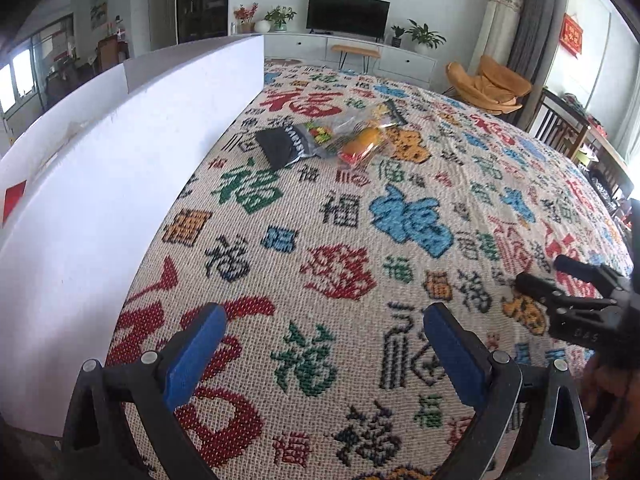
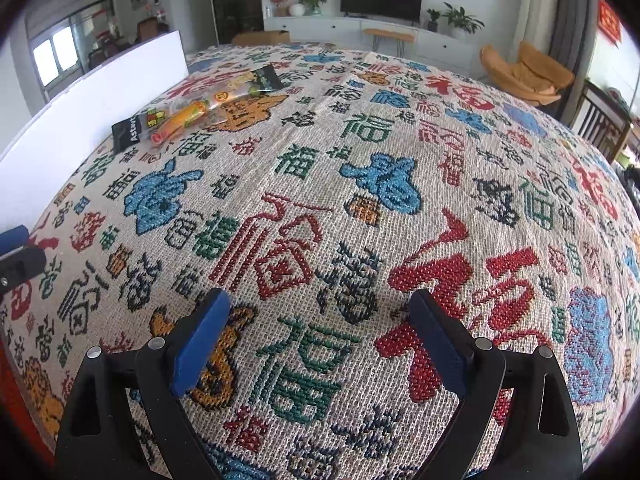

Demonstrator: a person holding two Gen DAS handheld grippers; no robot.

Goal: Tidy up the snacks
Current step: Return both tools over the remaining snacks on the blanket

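Observation:
A small heap of snack packets lies on the patterned cloth far ahead: a black packet [image 1: 282, 145], a clear packet with orange and red contents [image 1: 360, 144] and a dark-ended clear packet [image 1: 390, 114]. The right wrist view shows them too: the black packet [image 2: 127, 134], the orange packet [image 2: 180, 120] and a dark packet [image 2: 266, 78]. My left gripper [image 1: 324, 356] is open and empty, low over the cloth, well short of the heap. My right gripper [image 2: 320, 338] is open and empty over the cloth; it also shows in the left wrist view [image 1: 540, 276].
A long white box [image 1: 120, 152] stands along the left side of the cloth, next to the snacks; it also shows in the right wrist view [image 2: 100, 104]. Beyond the table are a TV cabinet [image 1: 360, 50], an orange chair [image 1: 488, 84] and wooden chairs [image 1: 560, 124].

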